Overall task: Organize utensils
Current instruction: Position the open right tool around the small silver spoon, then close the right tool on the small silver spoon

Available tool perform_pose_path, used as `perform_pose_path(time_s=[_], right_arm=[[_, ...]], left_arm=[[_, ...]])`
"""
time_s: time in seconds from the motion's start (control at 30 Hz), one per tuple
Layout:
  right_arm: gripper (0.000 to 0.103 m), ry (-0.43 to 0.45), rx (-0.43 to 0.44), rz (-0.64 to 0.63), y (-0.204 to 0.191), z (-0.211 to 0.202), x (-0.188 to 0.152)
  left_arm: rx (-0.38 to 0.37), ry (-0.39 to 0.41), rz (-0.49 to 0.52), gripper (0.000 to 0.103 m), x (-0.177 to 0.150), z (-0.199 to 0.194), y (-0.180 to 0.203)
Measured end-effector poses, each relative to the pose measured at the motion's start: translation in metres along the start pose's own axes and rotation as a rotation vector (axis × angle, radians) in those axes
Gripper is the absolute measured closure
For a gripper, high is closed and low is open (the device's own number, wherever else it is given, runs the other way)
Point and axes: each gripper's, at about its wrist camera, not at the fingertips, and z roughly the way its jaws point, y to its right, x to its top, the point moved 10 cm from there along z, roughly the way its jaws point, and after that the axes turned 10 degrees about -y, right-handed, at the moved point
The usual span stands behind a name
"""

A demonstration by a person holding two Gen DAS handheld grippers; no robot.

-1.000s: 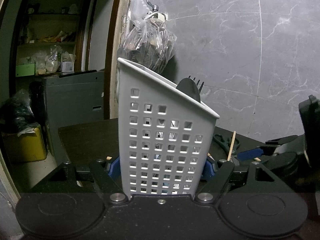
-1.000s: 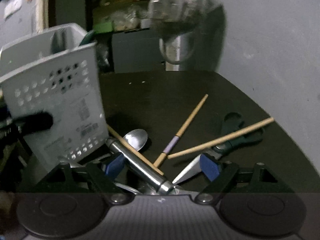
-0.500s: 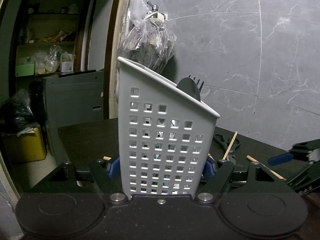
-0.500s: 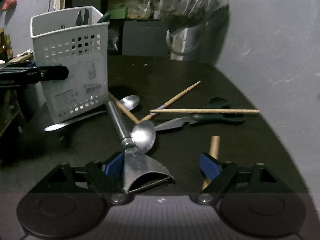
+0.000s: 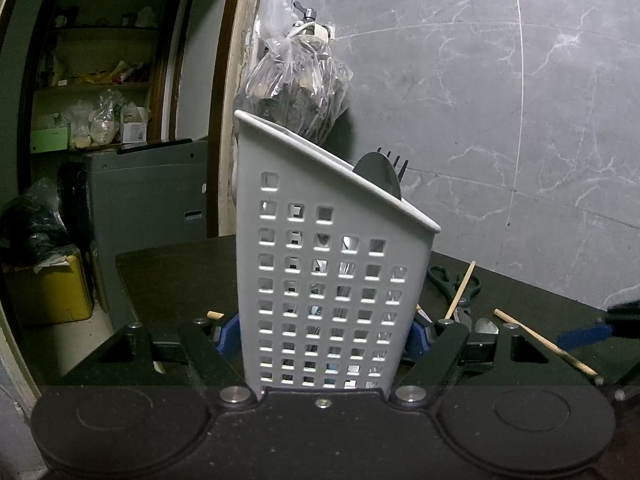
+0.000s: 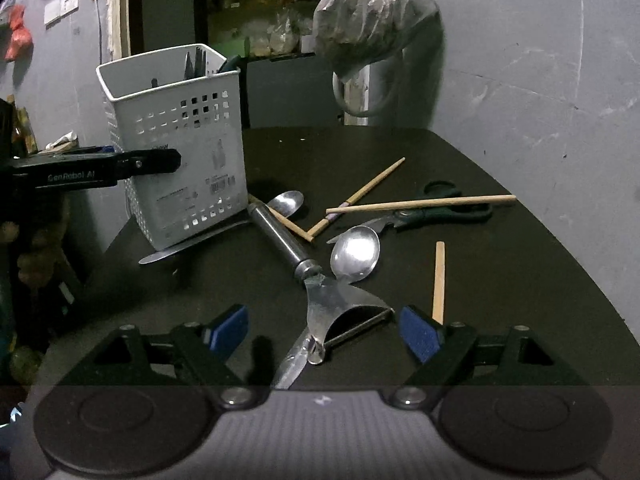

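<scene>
My left gripper point(image 5: 324, 332) is shut on the white perforated utensil basket point(image 5: 332, 280), which stands tilted on the dark table; a fork and a dark utensil point(image 5: 378, 176) stick out of it. In the right wrist view the left gripper's black finger point(image 6: 100, 170) presses the side of the basket point(image 6: 180, 140). My right gripper point(image 6: 324, 330) hangs open just above the table, with the head of a metal peeler point(image 6: 344, 308) lying between its fingers, untouched. Around it lie a spoon point(image 6: 356, 254), a smaller spoon point(image 6: 286, 202), several chopsticks point(image 6: 420, 203) and green-handled scissors point(image 6: 440, 212).
A flat metal handle point(image 6: 192, 240) pokes out from under the basket. A filled plastic bag point(image 6: 368, 12) hangs on the wall behind the table. The grey marble wall point(image 5: 500, 120) runs along the table's right side. The table's curved edge point(image 6: 580, 264) falls off at right.
My right gripper has drawn back from the basket toward the near table edge, so the peeler head now lies between its open fingers. The left gripper and basket have not moved.
</scene>
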Motion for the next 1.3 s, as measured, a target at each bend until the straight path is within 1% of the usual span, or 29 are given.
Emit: perform_pose_path(time_s=[0.17,0.2,0.27,0.37,0.47,0.5,0.53,0.57,0.67,0.77,0.83,0.9,0.93,0.97,1.03,1.07,1.13,1.3], right_arm=[[0.016,0.030,-0.007,0.009,0.019,0.009,0.026],[0.015,0.026,-0.001,0.011,0.024,0.015,0.031],[0.010,0.005,0.028,0.007,0.033,0.028,0.037],[0.009,-0.011,0.044,-0.002,0.039,0.041,0.043],[0.011,0.003,0.062,-0.011,0.043,0.049,0.050],[0.012,0.004,0.069,-0.007,0.044,0.052,0.051],[0.016,0.006,0.078,-0.005,0.045,0.054,0.053],[0.018,0.003,0.085,-0.005,0.045,0.056,0.054],[0.028,-0.009,0.099,-0.017,0.044,0.062,0.054],[0.032,-0.032,0.107,-0.025,0.043,0.066,0.050],[0.035,-0.029,0.099,-0.041,0.041,0.067,0.048],[0.042,-0.034,0.083,-0.052,0.039,0.066,0.048],[0.049,-0.034,0.083,-0.051,0.038,0.066,0.049],[0.053,-0.034,0.087,-0.051,0.038,0.066,0.049],[0.055,-0.037,0.090,-0.057,0.036,0.066,0.050],[0.061,-0.038,0.092,-0.062,0.035,0.066,0.050],[0.064,-0.038,0.090,-0.062,0.033,0.066,0.050],[0.065,-0.044,0.089,-0.044,0.034,0.066,0.051]], left_arm=[[0.002,-0.002,-0.003,0.025,0.000,0.003,0.001],[0.003,-0.003,-0.002,0.025,0.000,0.003,0.000],[0.001,-0.003,-0.004,0.025,0.000,0.004,0.001],[0.003,-0.004,-0.001,0.025,0.000,0.004,0.001],[0.004,-0.005,-0.001,0.025,0.000,0.004,0.001],[0.003,-0.006,-0.001,0.026,0.000,0.004,0.001],[0.003,-0.006,-0.001,0.026,0.000,0.004,0.001],[0.003,-0.006,-0.001,0.026,0.000,0.004,0.001],[0.004,-0.005,-0.001,0.026,0.000,0.004,0.001],[0.004,-0.006,-0.001,0.025,0.000,0.004,0.001],[0.005,-0.007,-0.001,0.026,0.000,0.005,0.001],[0.006,-0.007,-0.001,0.026,0.000,0.005,0.001],[0.006,-0.008,-0.001,0.026,-0.001,0.005,0.001],[0.006,-0.009,-0.001,0.026,-0.001,0.005,0.001],[0.005,-0.009,-0.001,0.026,-0.001,0.005,0.001],[0.006,-0.010,-0.001,0.026,-0.001,0.005,0.001],[0.006,-0.009,-0.002,0.026,-0.001,0.005,0.000],[0.006,-0.009,-0.001,0.026,-0.001,0.005,0.001]])
